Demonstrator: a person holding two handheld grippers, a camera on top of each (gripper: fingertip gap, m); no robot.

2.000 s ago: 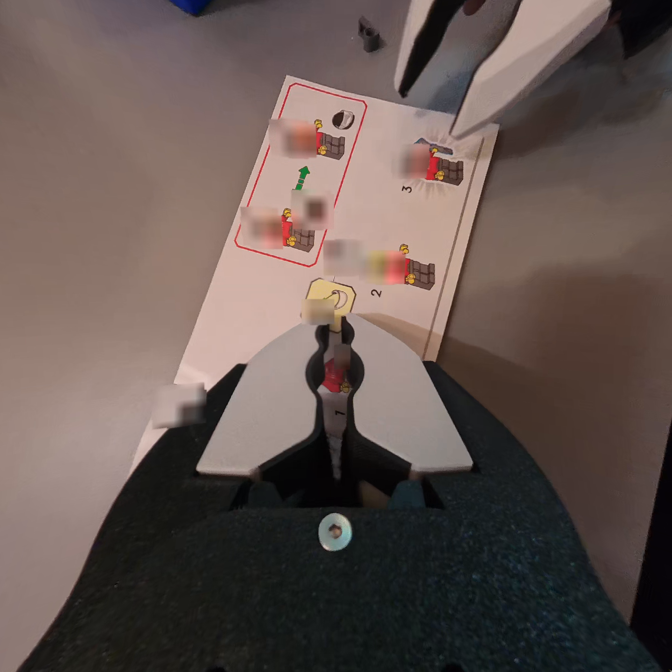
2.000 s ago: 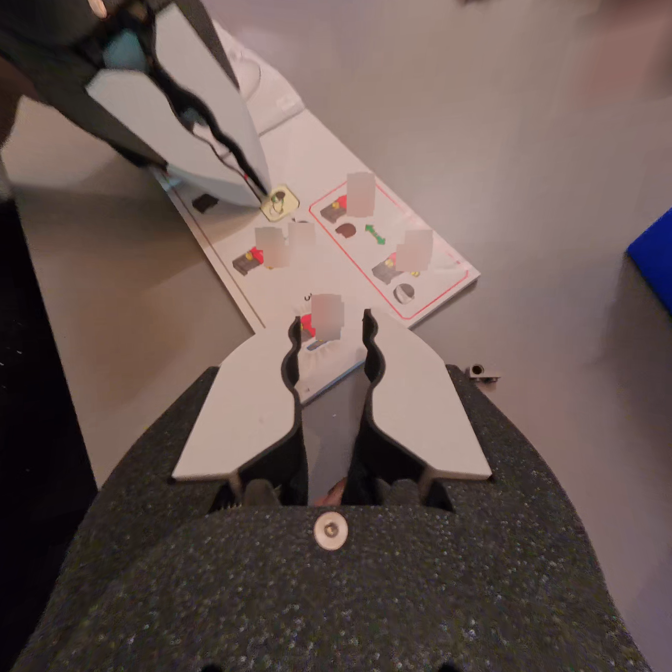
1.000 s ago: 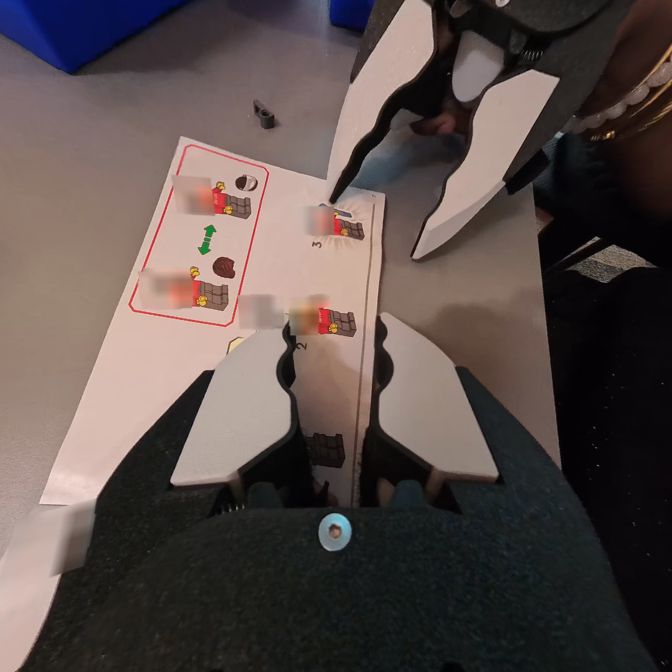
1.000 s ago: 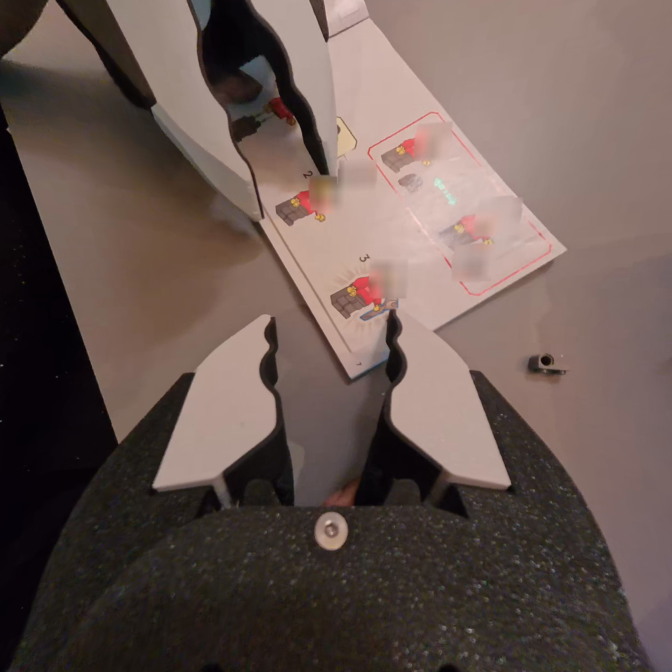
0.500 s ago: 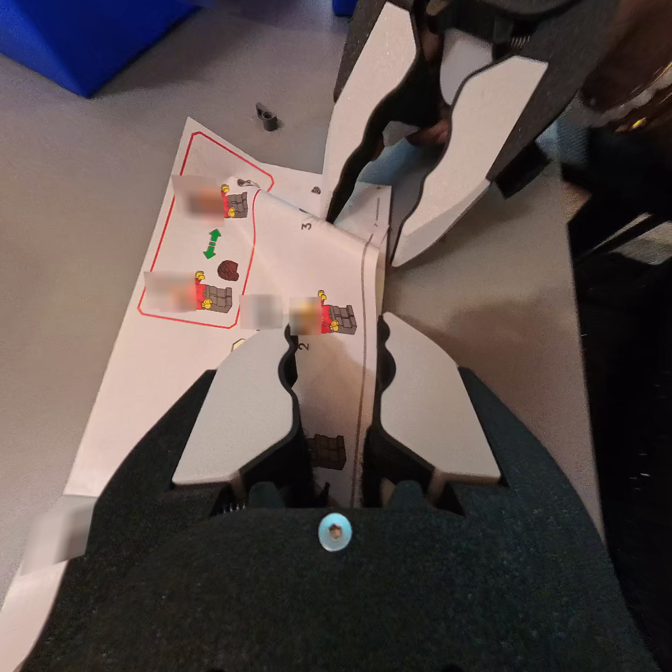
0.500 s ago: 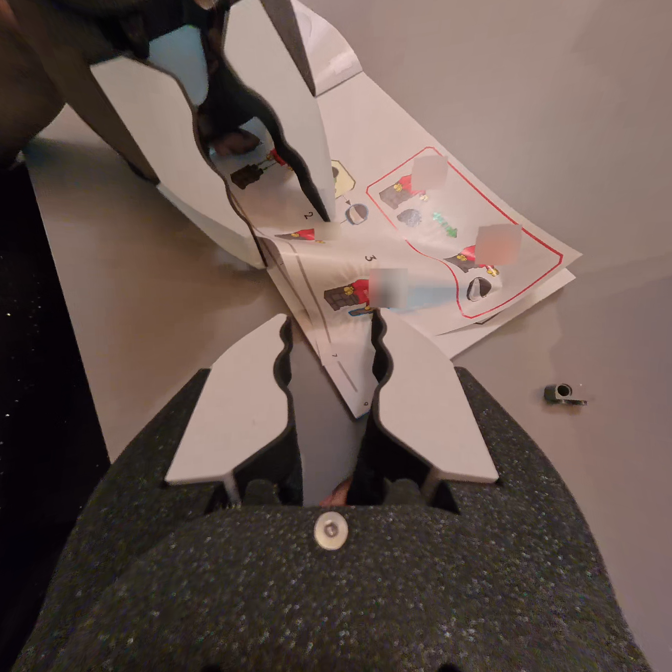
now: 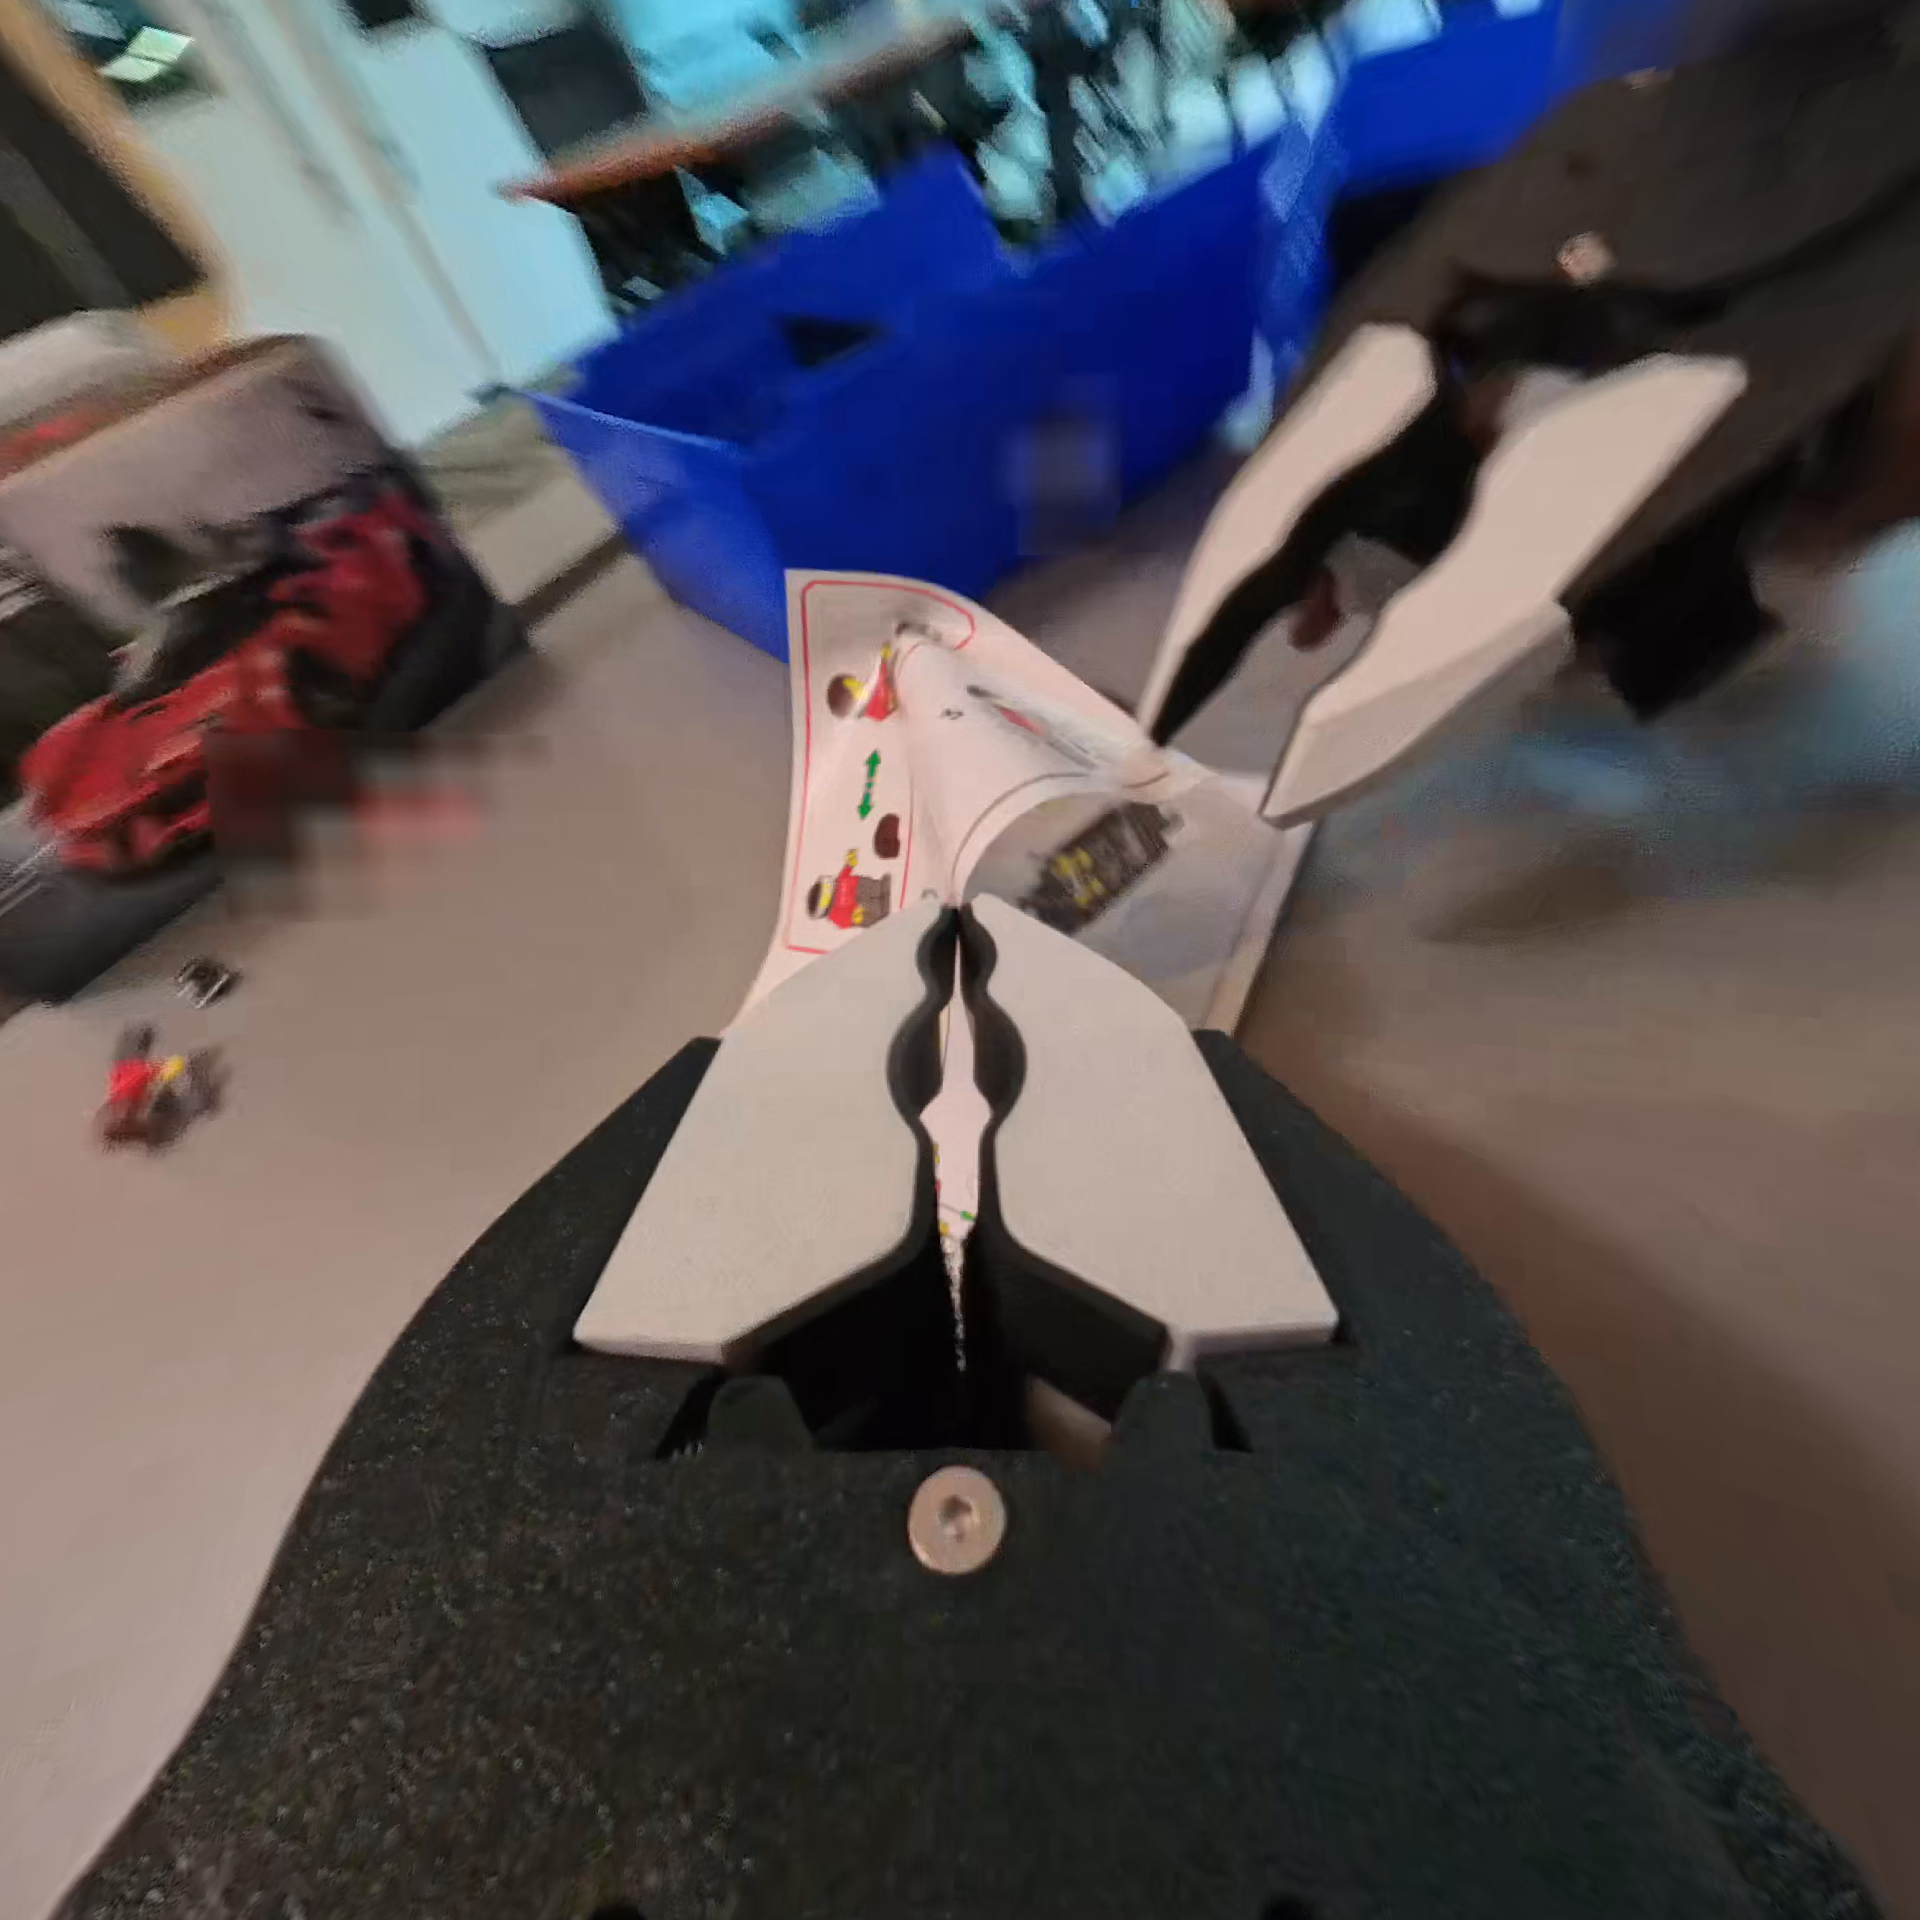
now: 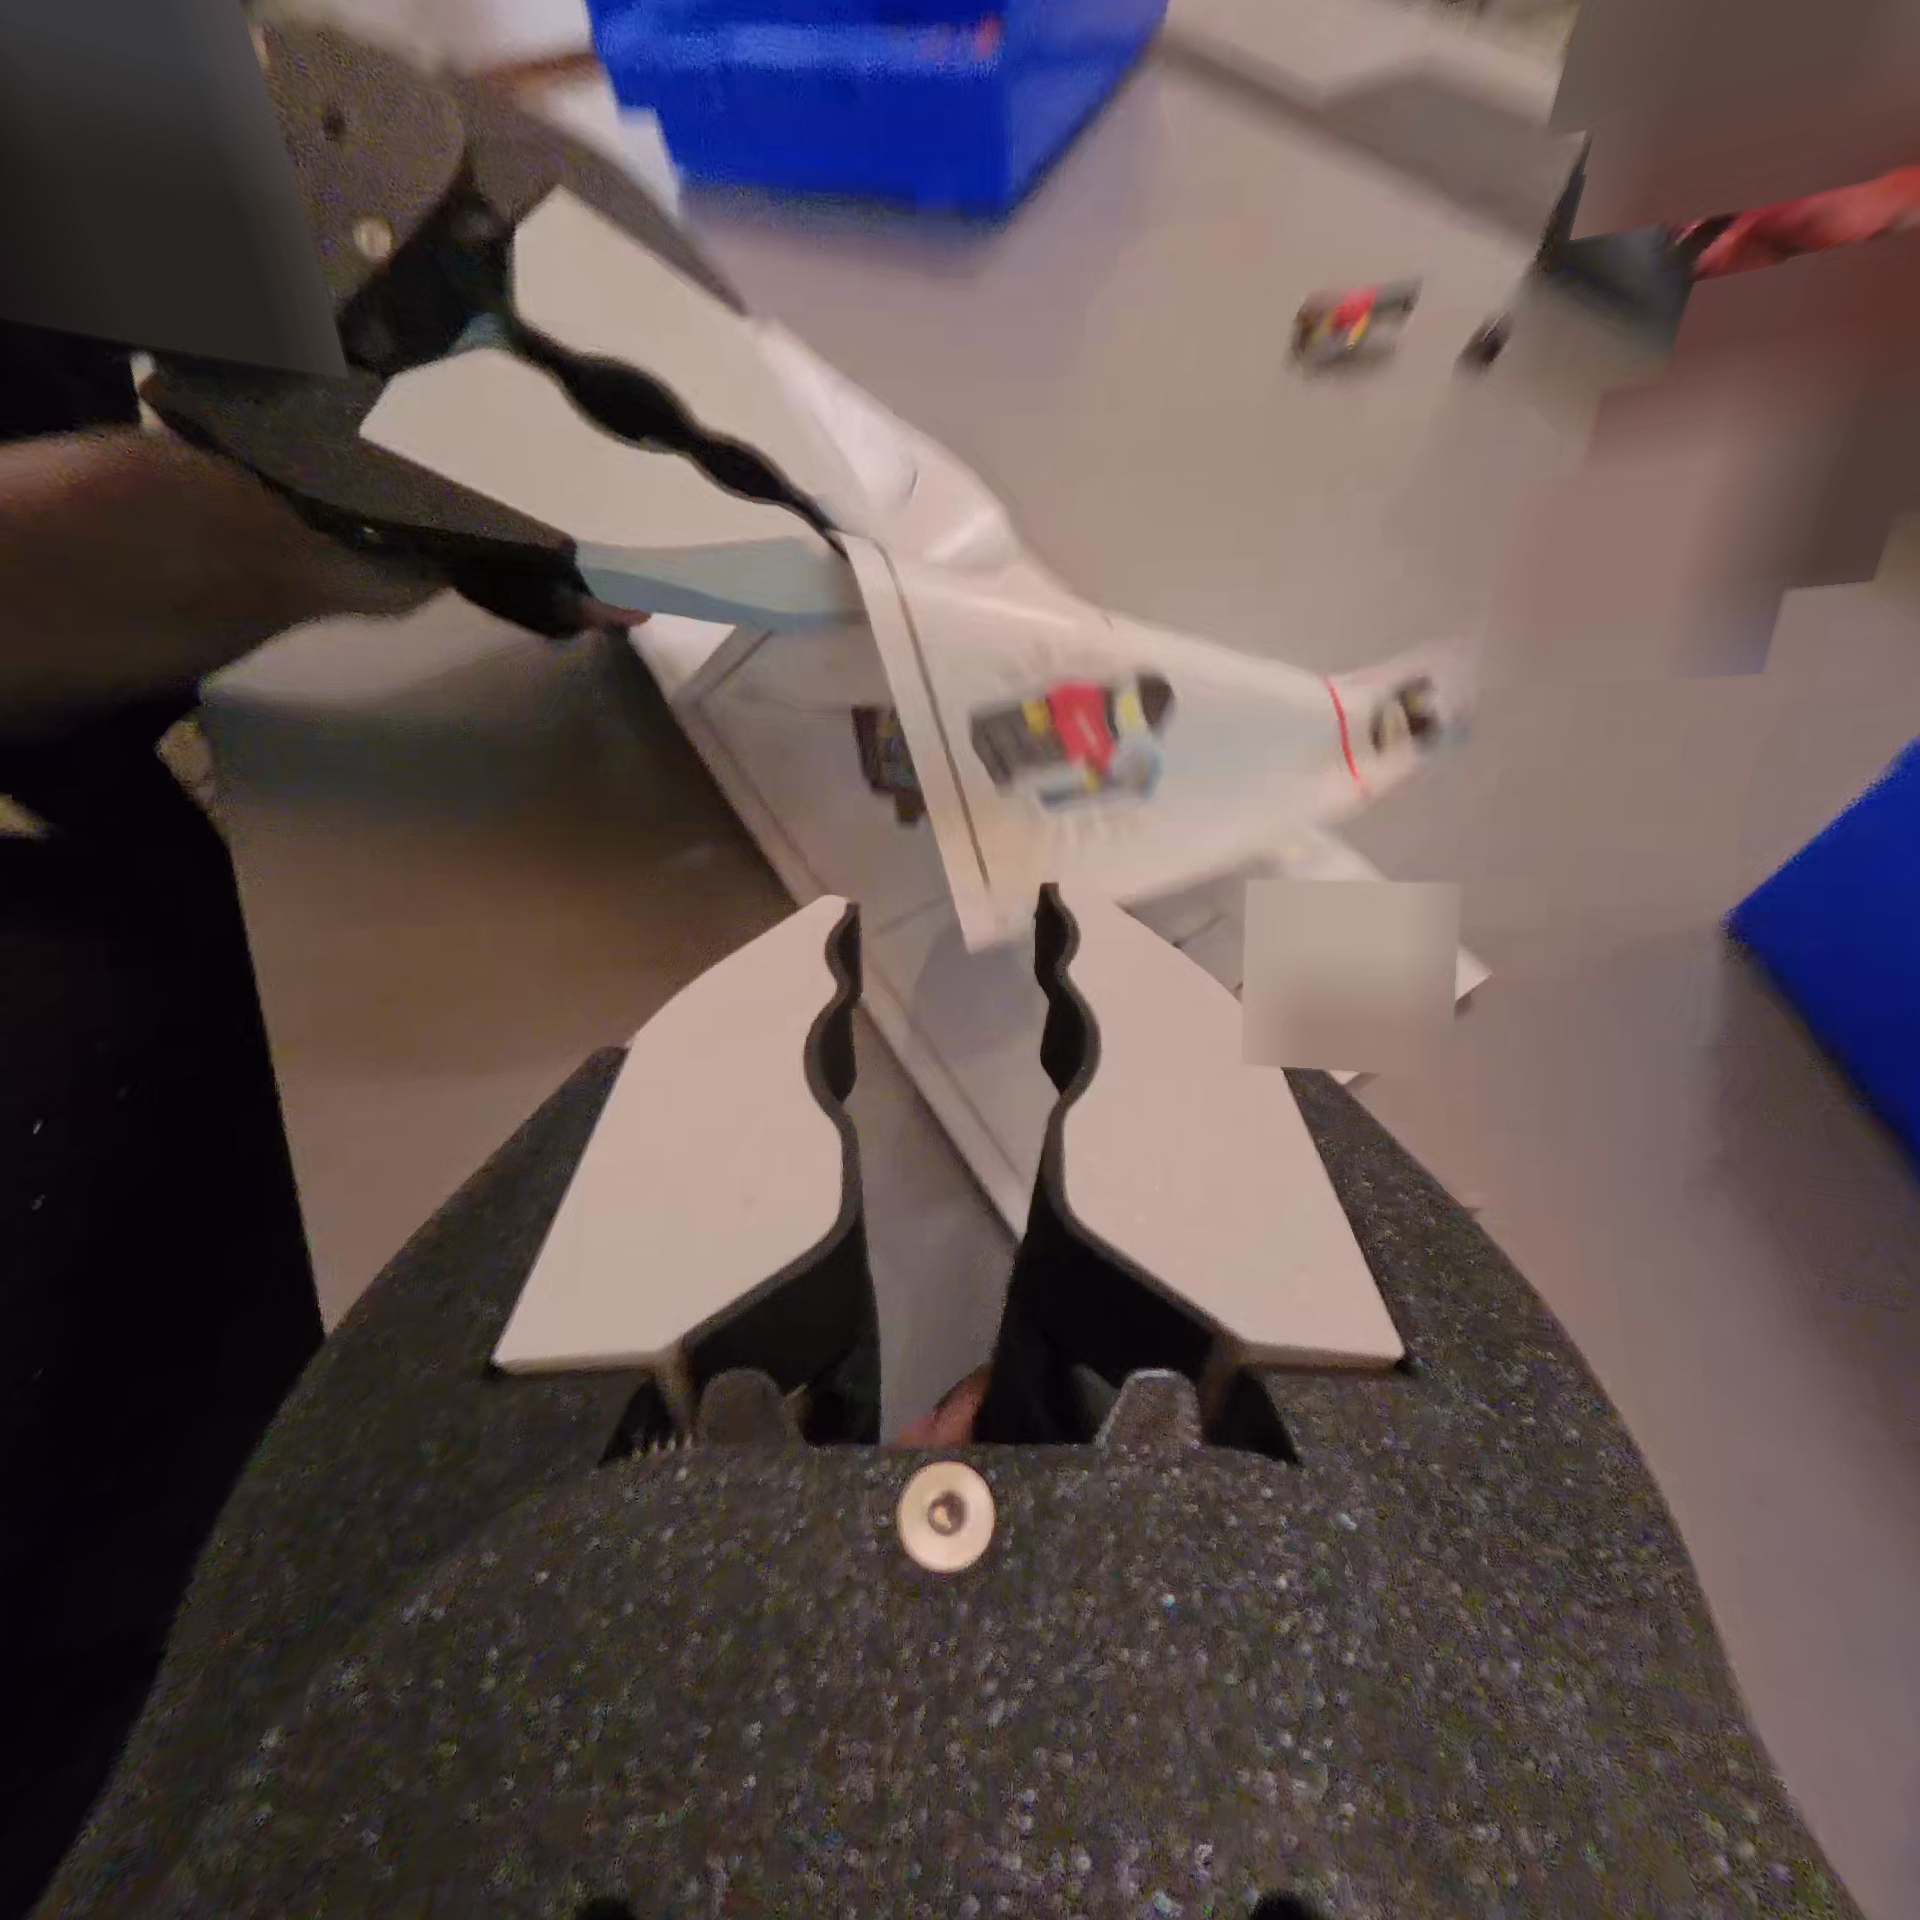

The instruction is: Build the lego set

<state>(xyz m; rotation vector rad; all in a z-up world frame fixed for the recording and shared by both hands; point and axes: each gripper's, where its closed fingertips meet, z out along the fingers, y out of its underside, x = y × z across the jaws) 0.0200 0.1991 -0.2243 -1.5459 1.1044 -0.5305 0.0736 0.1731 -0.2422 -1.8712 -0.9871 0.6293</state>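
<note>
Left gripper (image 7: pixel 956 914) pinches lifted instruction sheet (image 7: pixel 1039 769); right gripper (image 8: pixel 948 904) gapes.

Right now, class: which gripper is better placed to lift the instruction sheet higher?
Probably the left gripper: its jaws are shut on the instruction sheet. The right gripper is open, a loose corner between its jaws.

Left gripper (image 7: pixel 954 914) jaws clamped together; right gripper (image 8: pixel 948 904) jaws parted.
</note>
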